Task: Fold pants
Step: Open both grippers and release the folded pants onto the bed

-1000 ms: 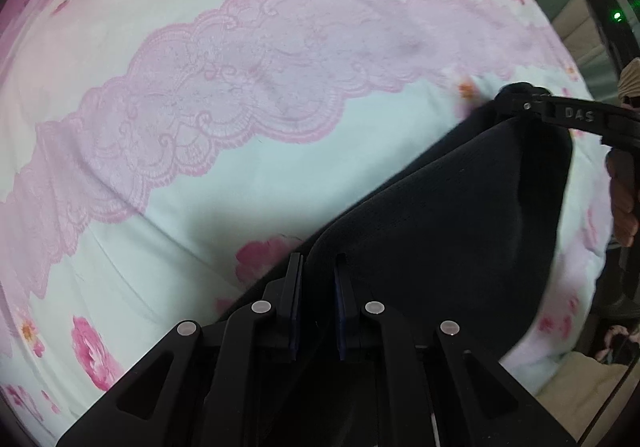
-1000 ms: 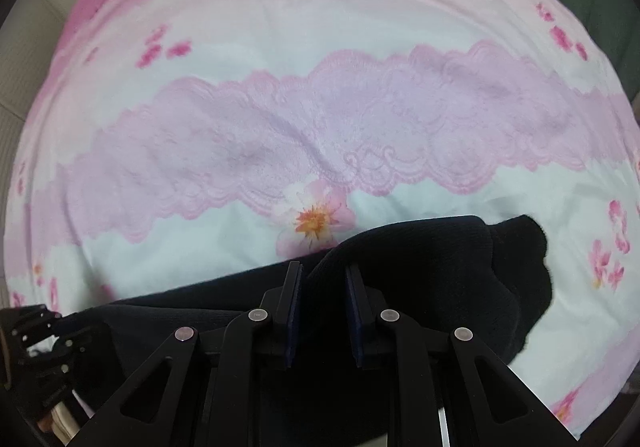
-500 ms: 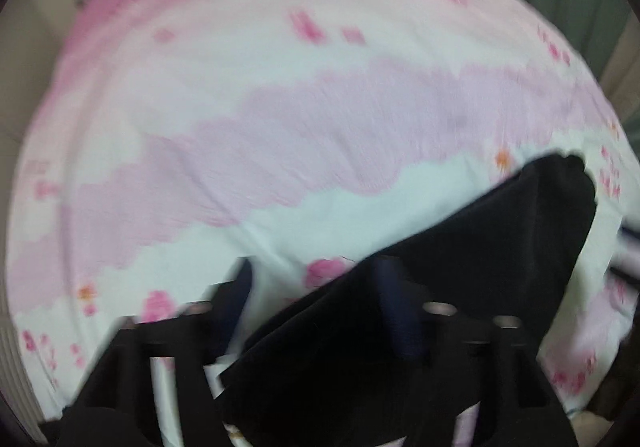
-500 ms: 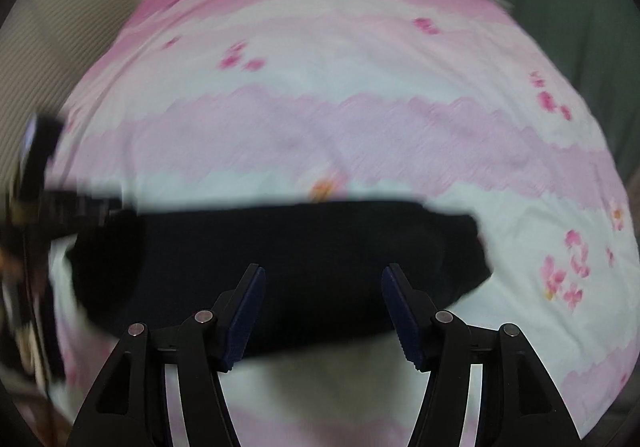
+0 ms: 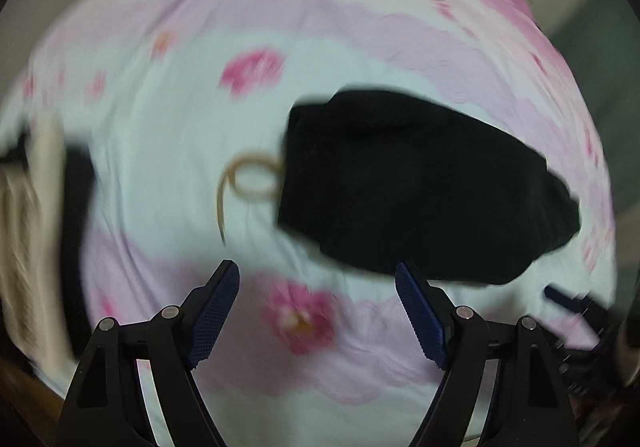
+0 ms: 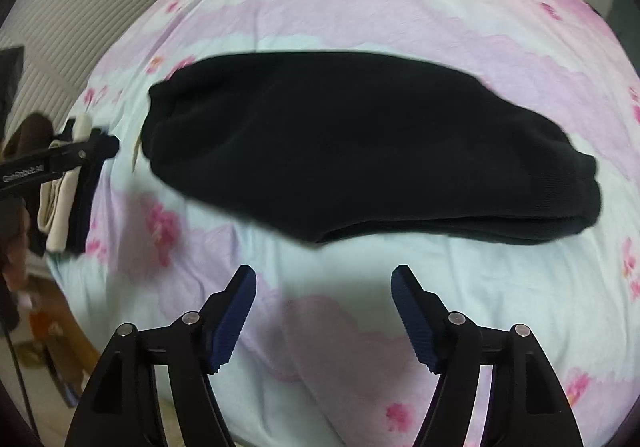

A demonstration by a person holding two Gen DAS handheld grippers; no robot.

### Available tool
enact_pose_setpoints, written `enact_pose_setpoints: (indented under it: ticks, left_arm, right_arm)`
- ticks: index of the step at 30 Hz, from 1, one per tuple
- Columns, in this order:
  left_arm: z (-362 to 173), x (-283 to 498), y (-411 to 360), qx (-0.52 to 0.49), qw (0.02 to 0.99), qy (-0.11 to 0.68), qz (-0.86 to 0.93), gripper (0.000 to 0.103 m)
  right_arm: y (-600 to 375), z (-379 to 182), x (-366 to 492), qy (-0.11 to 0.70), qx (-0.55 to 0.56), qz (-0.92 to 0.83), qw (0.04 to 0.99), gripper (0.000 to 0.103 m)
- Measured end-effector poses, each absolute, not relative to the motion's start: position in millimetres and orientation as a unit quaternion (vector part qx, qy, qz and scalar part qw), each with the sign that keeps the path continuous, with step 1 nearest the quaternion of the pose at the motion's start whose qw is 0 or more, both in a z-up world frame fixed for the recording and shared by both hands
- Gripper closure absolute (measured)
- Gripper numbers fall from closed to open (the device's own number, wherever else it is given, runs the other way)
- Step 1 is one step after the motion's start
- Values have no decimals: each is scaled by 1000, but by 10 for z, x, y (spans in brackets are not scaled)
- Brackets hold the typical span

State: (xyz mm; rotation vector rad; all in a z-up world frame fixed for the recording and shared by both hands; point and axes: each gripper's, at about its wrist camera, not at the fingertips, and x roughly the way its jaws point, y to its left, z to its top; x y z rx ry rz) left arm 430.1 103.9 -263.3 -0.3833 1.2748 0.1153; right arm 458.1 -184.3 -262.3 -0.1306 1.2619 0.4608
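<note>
Left wrist view, blurred by motion: one pair of black, thick knit pants [image 5: 420,187], folded into a compact bundle, lying on one bedsheet of pale mint cotton with pink and lilac scalloped bands and pink flowers [image 5: 160,119]. One tan drawstring cord [image 5: 250,177] looped on the sheet, touching the bundle's left edge. One stack of folded cream and dark cloth [image 5: 36,215] well to the left of the pants, at the sheet's edge. One left gripper [image 5: 316,279], black with blue ribbed pads [image 5: 214,311], just below the pants in the picture; fingers spread wide, holding nothing, apart from the fabric, though the right fingertip overlapped the bundle's lower edge in the picture. Part of a second black tool [image 5: 576,303] blurred below and right of the pants.

Right wrist view, sharper: same single pair of pants [image 6: 360,143] seen as a long flat dark oval across the sheet [image 6: 400,271], layered edges visible along its lower right side. One right gripper [image 6: 324,283], below the pants, both blue pads [image 6: 416,323] spread far apart, gripping nothing and clear of the cloth. Other gripper's black body [image 6: 60,159] left of the pants, in front of the cream and dark stack [image 6: 64,207]. Thin tip of the tan cord [image 6: 137,149] poking out at the bundle's left end.
</note>
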Motion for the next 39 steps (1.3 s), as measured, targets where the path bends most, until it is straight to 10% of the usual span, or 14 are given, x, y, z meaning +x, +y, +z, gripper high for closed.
enact_pose_setpoints:
  ticks: [12, 19, 39]
  left_arm:
    - [-3343, 4717, 974, -306, 738, 598, 61, 24]
    - [-3107, 4980, 972, -297, 738, 603, 57, 67]
    - [-2805, 5079, 943, -229, 760, 605, 65, 70]
  right_arm:
    - [-1728, -2861, 4753, 600, -23, 233, 765, 33]
    - [-1659, -2941, 4866, 609, -4, 252, 752, 33]
    - [-1578, -2957, 5110, 601, 73, 257, 754, 46]
